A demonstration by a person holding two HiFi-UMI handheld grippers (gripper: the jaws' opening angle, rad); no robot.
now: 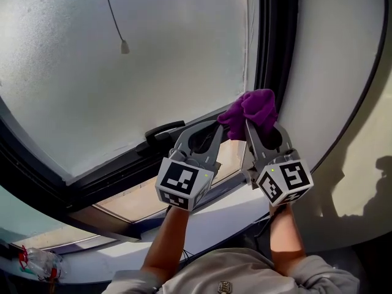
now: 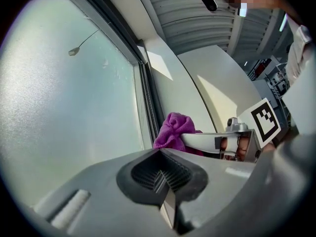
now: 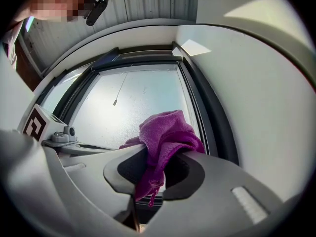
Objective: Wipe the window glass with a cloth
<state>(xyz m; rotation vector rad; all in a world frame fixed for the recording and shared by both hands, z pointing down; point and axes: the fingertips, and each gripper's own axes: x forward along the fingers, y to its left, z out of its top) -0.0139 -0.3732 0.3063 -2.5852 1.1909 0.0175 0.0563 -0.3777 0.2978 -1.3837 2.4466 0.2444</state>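
Right gripper (image 1: 257,124) is clamping its jaws on a purple cloth (image 1: 251,106), biting only a lower fold while most of the fabric is bunching loosely above the tips. Left gripper (image 1: 211,127) is sitting just beside it with its jaws pressed together on nothing.

The cloth is sitting at the lower right corner of the frosted window glass (image 1: 122,90), against the dark frame (image 1: 275,41). Whether it is pressing on the pane or on the frame is hard to say from here.

With so little fabric in the bite, friction on the glass is likely to be tugging the cloth free during a stroke. If the wad is flattening or slipping aside, the hard jaw tips risk scraping the pane. A stroke running leftward is heading toward the window handle (image 1: 164,130), and one reaching higher toward the hanging pull cord (image 1: 124,46); either could be snagging the loose folds.
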